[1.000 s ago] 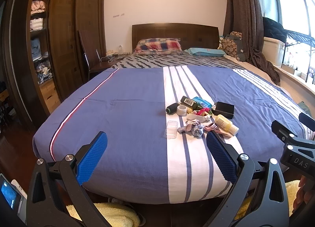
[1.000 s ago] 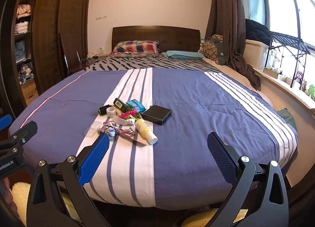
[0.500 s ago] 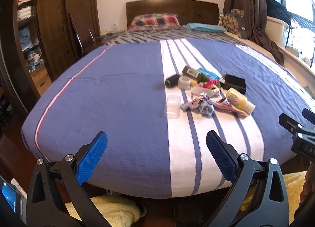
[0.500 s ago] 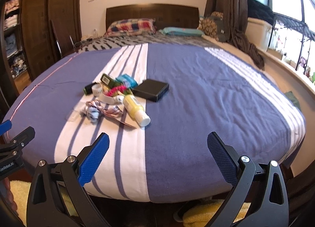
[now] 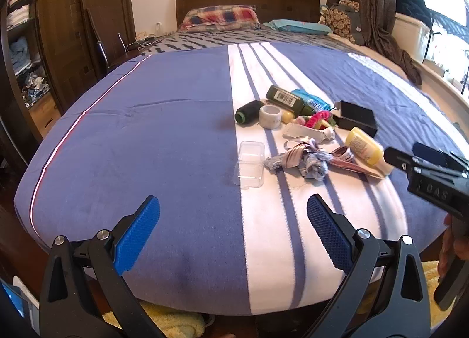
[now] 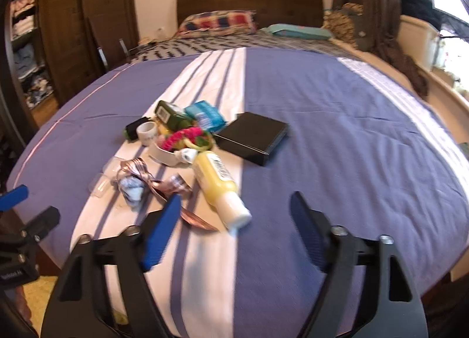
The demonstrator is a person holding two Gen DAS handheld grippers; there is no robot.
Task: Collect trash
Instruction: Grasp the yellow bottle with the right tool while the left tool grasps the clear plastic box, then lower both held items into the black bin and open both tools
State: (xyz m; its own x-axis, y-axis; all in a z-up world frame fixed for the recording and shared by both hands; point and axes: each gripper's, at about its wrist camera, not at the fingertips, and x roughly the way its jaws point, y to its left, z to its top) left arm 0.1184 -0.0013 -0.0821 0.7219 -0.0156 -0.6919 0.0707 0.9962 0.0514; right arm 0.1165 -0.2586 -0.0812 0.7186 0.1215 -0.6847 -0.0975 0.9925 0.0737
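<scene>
Blue-padded fingers of both the left gripper (image 5: 233, 226) and right gripper (image 6: 234, 216) stood apart, empty. Both had advanced toward the yellow bottle (image 6: 218, 181) on the bed (image 6: 337, 138); collection was not yet begun.

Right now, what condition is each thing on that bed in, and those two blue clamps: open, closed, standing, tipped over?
left gripper: open, empty
right gripper: open, empty
yellow bottle: on its side, cap on
green bottle: on its side
clear plastic box: lid flipped open, looks empty
black box: closed, flat
tape roll: resting on its edge
ribbon: crumpled, loose
</scene>
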